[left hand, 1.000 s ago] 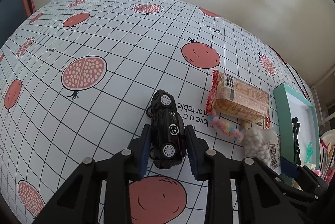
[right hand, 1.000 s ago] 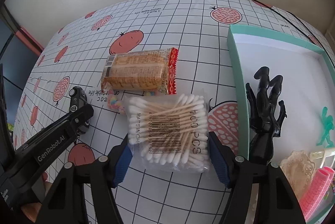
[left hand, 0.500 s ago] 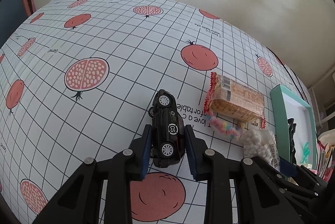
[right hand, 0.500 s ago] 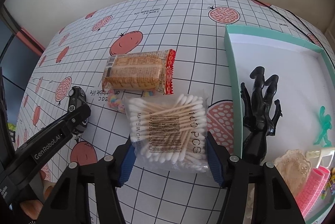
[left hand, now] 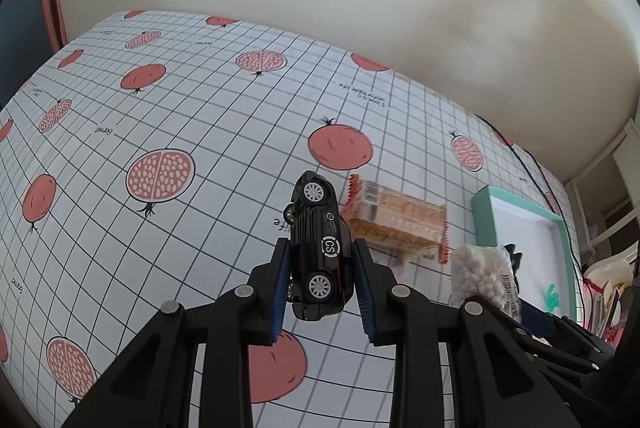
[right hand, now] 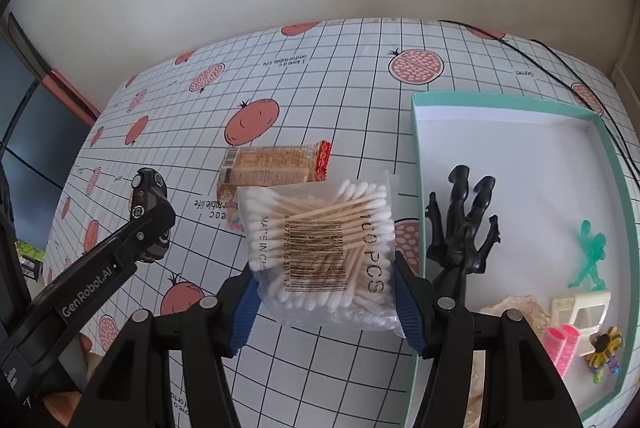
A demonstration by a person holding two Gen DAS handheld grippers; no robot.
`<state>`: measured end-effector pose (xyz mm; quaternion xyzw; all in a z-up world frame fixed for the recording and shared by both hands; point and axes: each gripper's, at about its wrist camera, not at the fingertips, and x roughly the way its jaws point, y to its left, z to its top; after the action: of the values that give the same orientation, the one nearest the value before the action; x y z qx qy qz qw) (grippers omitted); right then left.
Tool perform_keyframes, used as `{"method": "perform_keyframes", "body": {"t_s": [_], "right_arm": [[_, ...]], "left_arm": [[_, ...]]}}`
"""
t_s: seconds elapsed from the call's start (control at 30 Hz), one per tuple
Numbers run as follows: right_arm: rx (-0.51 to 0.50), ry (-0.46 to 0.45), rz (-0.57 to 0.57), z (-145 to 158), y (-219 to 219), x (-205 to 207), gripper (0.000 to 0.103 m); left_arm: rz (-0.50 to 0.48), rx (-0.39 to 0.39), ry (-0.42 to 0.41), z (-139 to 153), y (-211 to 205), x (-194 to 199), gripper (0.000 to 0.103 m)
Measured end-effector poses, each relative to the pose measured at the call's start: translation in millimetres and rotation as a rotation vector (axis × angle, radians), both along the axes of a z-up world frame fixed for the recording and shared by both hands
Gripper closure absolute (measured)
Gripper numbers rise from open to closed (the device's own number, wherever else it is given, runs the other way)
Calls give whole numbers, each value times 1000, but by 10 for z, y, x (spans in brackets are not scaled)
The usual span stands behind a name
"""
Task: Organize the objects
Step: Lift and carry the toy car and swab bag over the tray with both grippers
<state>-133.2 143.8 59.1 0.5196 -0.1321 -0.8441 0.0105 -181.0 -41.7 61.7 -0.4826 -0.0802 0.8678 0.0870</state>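
Between the blue pads of your left gripper (left hand: 323, 282) sits the black toy car (left hand: 320, 248), clamped by its sides with its nose pointing away from you and lifted clear of the bench (left hand: 168, 99). Your right gripper (right hand: 325, 302) is closed on the clear bag of cotton swabs (right hand: 320, 248), its pads pressing the bag's two sides; the bag appears raised off the bench as well, with the barcode and "100 PCS" print facing up.

Behind the swab bag, the wrapped biscuit packet (right hand: 272, 163) lies flat on the bench, its red crimped end pointing toward the teal box (right hand: 416, 155). A small pastel candy piece (right hand: 236, 222) peeks out just beside the packet's near edge, partly hidden by the bag.

To your right the shallow teal box is open, white inside. Within it you have a black skeleton hand (right hand: 460, 224) near the left wall, a green toy figure (right hand: 592, 252) toward the right wall, and, along the near side, a white toy vehicle (right hand: 584, 308), a pink hair roller (right hand: 562, 346) and a small yellow flower-shaped item (right hand: 604, 348) close together.

A thin black cable (right hand: 560, 67) runs across the far right corner of the bench.
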Motion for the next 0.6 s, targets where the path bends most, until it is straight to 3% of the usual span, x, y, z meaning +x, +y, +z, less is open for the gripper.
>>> {"method": "perform_keyframes", "body": {"t_s": [0.6], "right_arm": [[-7,45,-112,290,736,290,40]], "left_arm": [[-105,-2,41,248,713,318,71]]}}
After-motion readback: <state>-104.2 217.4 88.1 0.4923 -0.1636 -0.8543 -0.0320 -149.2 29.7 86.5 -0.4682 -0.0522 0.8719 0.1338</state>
